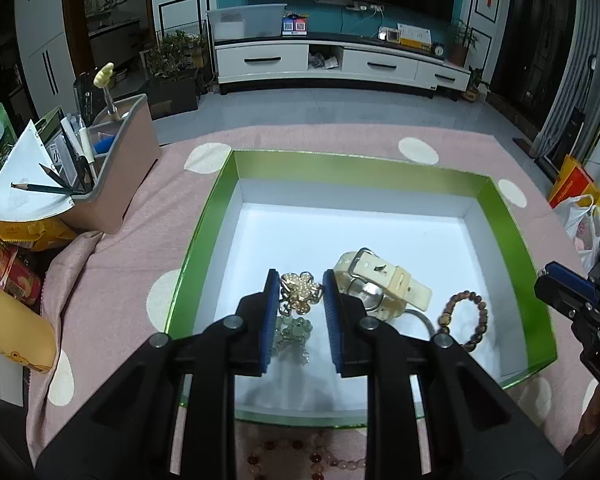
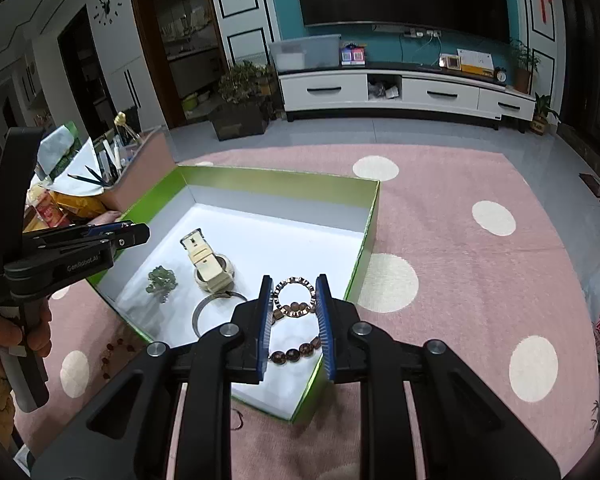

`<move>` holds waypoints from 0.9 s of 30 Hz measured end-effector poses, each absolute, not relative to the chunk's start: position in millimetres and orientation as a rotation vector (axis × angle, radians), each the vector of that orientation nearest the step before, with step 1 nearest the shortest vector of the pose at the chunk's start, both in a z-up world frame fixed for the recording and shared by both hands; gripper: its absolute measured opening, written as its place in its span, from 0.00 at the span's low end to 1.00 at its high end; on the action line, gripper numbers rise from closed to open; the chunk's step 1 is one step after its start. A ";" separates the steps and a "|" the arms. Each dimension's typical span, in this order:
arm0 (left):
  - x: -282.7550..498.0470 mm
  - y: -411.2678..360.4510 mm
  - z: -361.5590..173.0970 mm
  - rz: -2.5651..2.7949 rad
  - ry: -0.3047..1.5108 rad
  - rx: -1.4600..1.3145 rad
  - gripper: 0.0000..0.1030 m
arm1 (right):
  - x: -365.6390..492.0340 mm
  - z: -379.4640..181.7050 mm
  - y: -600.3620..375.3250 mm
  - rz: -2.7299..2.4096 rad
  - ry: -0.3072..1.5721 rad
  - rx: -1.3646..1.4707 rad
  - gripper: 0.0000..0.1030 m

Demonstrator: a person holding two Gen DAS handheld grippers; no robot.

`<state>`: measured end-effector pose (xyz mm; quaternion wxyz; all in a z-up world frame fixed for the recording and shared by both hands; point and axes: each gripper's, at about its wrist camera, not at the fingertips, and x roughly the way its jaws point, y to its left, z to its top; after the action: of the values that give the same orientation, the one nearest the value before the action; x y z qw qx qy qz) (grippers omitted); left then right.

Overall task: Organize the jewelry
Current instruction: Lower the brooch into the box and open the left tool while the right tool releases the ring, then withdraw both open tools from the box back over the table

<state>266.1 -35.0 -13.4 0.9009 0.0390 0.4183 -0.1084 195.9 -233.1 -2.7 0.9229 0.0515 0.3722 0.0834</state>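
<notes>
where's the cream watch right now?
Left wrist view: the watch lies in the green box, right of centre, between the gold flower brooch and the brown bead bracelet.

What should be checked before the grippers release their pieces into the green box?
1. Left gripper clamps the gold flower brooch: ok.
2. Right gripper clamps the studded ring: ok.
3. Both grippers over the green box: ok.
4. Bare floor beneath the brooch: not ok, the green bead piece seems to lie there.
5. All jewelry inside the box: not ok, pink beads lie outside on the cloth.
</notes>
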 end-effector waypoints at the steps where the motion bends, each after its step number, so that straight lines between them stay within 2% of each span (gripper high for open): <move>1: 266.9 -35.7 -14.9 -0.223 0.869 0.086 0.21 | 197.4 -4.0 -232.2 0.169 0.769 0.103 0.20; 17: 276.7 -43.8 -25.6 -0.212 0.903 0.137 0.22 | 225.4 -20.7 -225.5 0.160 0.835 0.080 0.22; 18: 276.9 -43.3 -25.7 -0.213 0.903 0.138 0.25 | 225.6 -20.6 -226.1 0.165 0.834 0.087 0.23; 19: 276.8 -43.9 -25.7 -0.213 0.902 0.138 0.34 | 225.3 -20.5 -226.5 0.173 0.833 0.095 0.30; 20: 276.8 -43.9 -25.7 -0.213 0.899 0.138 0.39 | 224.3 -19.4 -228.3 0.184 0.827 0.113 0.41; 21: 276.0 -44.0 -24.8 -0.218 0.894 0.135 0.47 | 223.3 -18.4 -230.0 0.181 0.822 0.123 0.44; 22: 275.3 -43.9 -23.9 -0.220 0.890 0.133 0.50 | 222.5 -17.1 -231.5 0.186 0.816 0.138 0.46; 24: 273.5 -43.6 -22.2 -0.219 0.884 0.131 0.51 | 220.7 -13.9 -235.7 0.185 0.807 0.161 0.46; 27: 269.0 -37.6 -15.8 -0.224 0.871 0.104 0.67 | 213.6 -7.6 -244.5 0.186 0.791 0.195 0.46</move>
<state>269.0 -37.6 -15.8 0.8992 0.0503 0.4210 -0.1082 213.6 -244.5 -7.6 0.9139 0.0947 0.3843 0.0901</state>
